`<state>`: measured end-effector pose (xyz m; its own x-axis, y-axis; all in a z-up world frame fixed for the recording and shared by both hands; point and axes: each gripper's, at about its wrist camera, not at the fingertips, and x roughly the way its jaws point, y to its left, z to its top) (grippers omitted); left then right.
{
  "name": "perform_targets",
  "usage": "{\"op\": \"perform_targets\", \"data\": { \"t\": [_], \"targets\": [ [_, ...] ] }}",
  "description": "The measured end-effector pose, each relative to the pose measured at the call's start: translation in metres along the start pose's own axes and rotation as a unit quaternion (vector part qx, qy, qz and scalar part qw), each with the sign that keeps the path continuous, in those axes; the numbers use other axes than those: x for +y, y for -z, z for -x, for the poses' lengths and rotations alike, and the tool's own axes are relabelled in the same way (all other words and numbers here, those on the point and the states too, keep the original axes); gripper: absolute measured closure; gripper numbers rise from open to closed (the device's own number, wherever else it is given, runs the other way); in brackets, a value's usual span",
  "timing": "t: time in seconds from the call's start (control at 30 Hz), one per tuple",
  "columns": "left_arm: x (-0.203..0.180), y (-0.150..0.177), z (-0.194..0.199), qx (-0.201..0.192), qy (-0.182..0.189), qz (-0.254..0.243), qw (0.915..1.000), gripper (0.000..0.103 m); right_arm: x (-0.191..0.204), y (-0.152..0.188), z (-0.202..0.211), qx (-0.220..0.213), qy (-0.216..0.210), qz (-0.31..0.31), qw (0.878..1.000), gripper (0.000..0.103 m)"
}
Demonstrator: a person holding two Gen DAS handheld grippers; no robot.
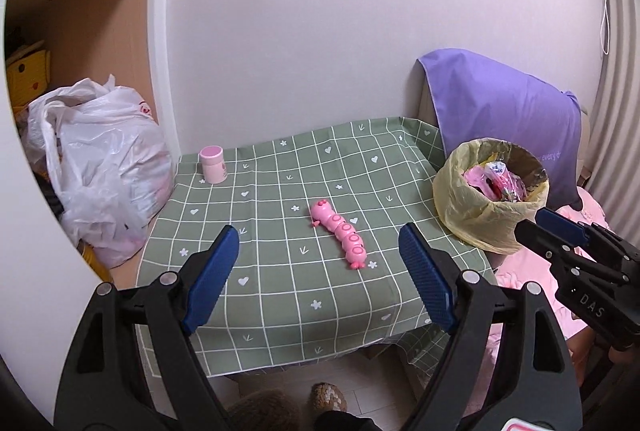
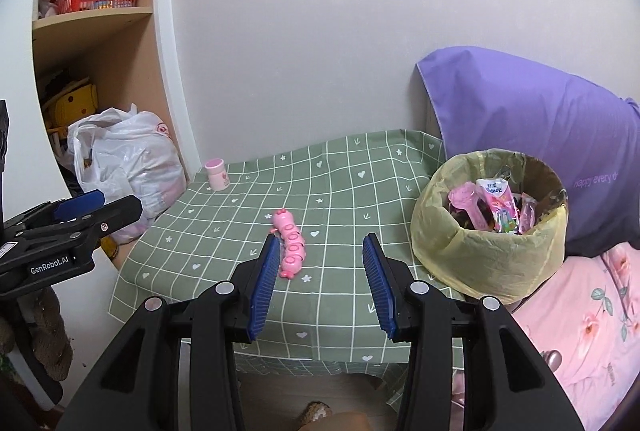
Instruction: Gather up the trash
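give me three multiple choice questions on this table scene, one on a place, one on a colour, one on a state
1. Where does the small pink cylindrical cup stand?
A. far left corner of the green checked tablecloth
B. inside the bin
C. on the shelf

2. What colour is the liner of the round trash bin?
A. blue
B. yellow
C. black

3. How is the left gripper?
A. shut on the pink caterpillar toy
B. open, empty
C. shut on the cup

Answers: 1 A, it stands by the wall corner; 2 B, pale yellow plastic folds over the rim; 3 B, its blue pads stand wide apart with nothing between.
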<state>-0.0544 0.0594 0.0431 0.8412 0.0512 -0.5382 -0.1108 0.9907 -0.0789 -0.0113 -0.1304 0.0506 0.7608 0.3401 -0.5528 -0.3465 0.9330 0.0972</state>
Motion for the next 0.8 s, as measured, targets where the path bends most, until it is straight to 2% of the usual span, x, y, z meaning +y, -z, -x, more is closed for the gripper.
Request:
{"op": "perform_targets", "data": {
  "t": [0.3, 0.8],
  "targets": [
    [0.001, 0.007, 0.011, 0.001, -0.005, 0.006, 1.0, 0.025, 0.004, 0.006, 0.012, -0.003, -0.004, 0.0, 1.0, 0.062],
    [-0.014, 0.01, 0.022, -0.006, -0.01, -0.014, 0.9998, 0.025, -0.001, 0.011, 0.025, -0.012, -0.009, -0.005, 1.0, 0.062]
  ]
}}
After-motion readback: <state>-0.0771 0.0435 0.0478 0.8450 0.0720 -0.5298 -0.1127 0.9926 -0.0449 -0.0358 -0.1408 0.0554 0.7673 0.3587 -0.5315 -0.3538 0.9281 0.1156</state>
